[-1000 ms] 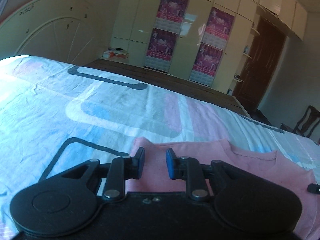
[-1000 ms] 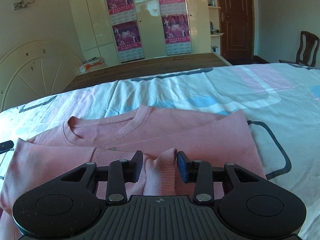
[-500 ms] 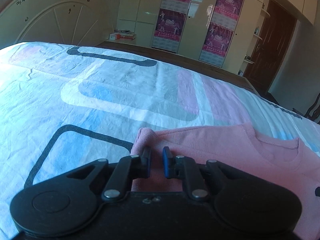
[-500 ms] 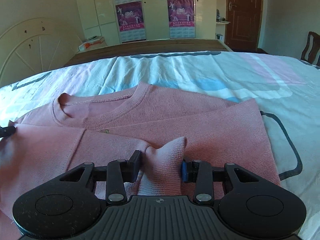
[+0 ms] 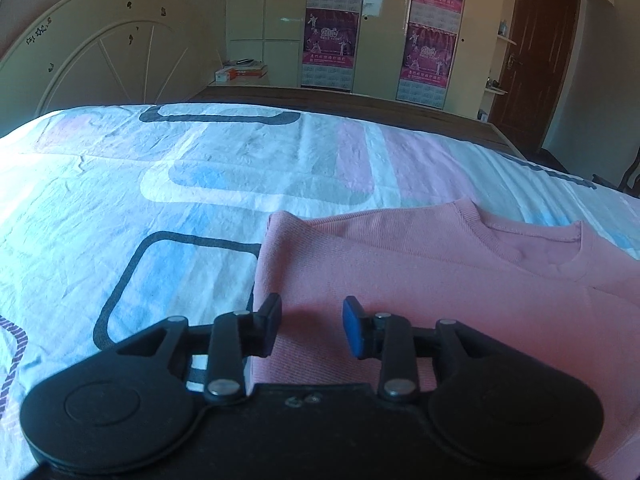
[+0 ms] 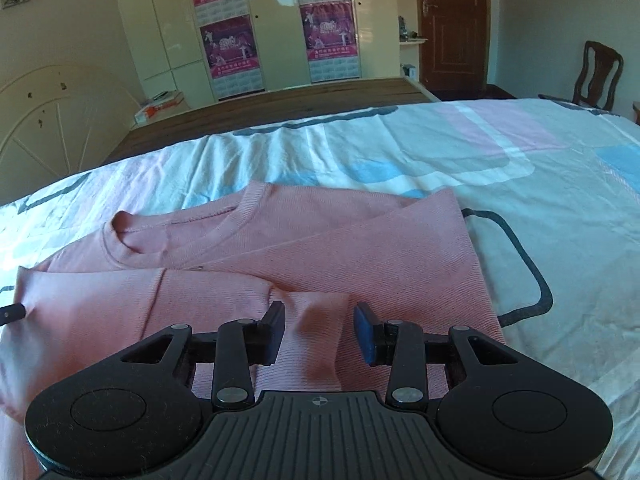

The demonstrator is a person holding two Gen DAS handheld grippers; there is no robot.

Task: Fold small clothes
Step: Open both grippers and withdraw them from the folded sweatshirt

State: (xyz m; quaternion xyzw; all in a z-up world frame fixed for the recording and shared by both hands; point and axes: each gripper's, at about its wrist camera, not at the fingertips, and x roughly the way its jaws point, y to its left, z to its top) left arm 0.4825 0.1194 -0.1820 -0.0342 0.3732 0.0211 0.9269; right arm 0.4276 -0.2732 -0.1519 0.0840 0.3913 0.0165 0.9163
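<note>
A small pink sweater [image 5: 420, 264] lies on the bed, collar toward the far side, its sides folded in over the body. My left gripper [image 5: 311, 328] is open, low over the sweater's left folded edge, holding nothing. In the right wrist view the sweater [image 6: 320, 248] fills the middle. My right gripper [image 6: 319, 336] is open, with a raised fold of pink cloth lying loose between the jaws. The tip of the left gripper [image 6: 10, 314] shows at the left edge.
The bed sheet [image 5: 160, 208] is white with blue, pink and dark line patterns. A headboard [image 5: 104, 64] stands at the left, a wardrobe with posters [image 5: 384, 28] behind, a door [image 6: 452, 28] and a chair [image 6: 596, 76] at the right.
Both grippers have opened. The left one was shut on the sweater's left edge, the right one on a raised fold; both let go and the cloth has settled flatter.
</note>
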